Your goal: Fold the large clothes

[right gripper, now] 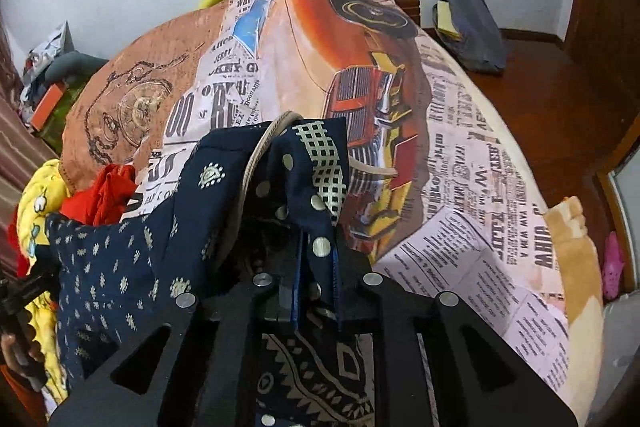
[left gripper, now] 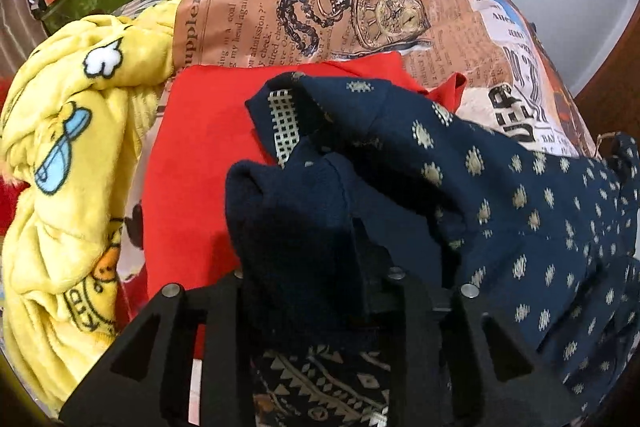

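Note:
A navy garment point(left gripper: 500, 207) with small cream motifs hangs bunched between both grippers above a bed point(left gripper: 320, 7) covered in a newspaper-print sheet. My left gripper point(left gripper: 308, 227) is buried under a fold of it, so its fingertips are hidden. In the right wrist view the navy garment point(right gripper: 120, 259) and its cream drawstring point(right gripper: 256, 163) drape over my right gripper point(right gripper: 310, 259), whose jaws stand nearly together with a strip of the cloth pinched between them. The left gripper point(right gripper: 24, 291) shows at that view's left edge, held by a hand point(right gripper: 16, 351).
A red garment point(left gripper: 200, 167) lies flat on the bed under the navy one. A crumpled yellow fleece point(left gripper: 60, 147) sits to its left. A dark blue bag point(right gripper: 472, 31) rests on the wooden floor beyond the bed point(right gripper: 460, 167). A beige blanket point(right gripper: 572, 227) hangs off the right edge.

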Action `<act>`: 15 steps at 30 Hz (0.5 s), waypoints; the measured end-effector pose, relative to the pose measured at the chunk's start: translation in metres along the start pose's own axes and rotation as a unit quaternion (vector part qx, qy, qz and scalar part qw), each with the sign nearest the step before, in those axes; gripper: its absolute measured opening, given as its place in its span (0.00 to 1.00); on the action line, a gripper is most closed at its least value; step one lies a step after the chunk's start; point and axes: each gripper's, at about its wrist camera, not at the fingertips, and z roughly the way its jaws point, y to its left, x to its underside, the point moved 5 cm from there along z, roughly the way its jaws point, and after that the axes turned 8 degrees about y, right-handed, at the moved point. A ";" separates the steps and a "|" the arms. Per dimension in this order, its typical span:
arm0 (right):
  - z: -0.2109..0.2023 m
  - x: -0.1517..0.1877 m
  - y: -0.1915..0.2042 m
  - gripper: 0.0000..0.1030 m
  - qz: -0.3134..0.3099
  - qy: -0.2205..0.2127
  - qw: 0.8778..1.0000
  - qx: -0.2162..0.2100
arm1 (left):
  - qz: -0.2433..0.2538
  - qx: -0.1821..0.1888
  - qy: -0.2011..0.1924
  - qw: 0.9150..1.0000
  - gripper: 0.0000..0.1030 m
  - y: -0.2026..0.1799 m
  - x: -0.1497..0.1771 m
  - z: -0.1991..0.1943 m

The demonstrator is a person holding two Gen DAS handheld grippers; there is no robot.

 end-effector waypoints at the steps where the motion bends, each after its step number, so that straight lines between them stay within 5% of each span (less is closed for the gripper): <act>1: -0.002 0.001 0.000 0.11 -0.002 0.001 1.000 0.003 | 0.003 -0.002 0.001 1.000 0.28 -0.002 0.001 -0.003; 6: -0.029 0.012 0.004 0.17 -0.006 0.019 1.000 0.006 | 0.029 -0.025 -0.008 0.999 0.42 -0.013 0.013 -0.032; 15: -0.113 0.043 0.036 0.21 -0.063 -0.022 0.998 -0.017 | 0.078 -0.017 -0.063 0.995 0.56 -0.037 0.044 -0.122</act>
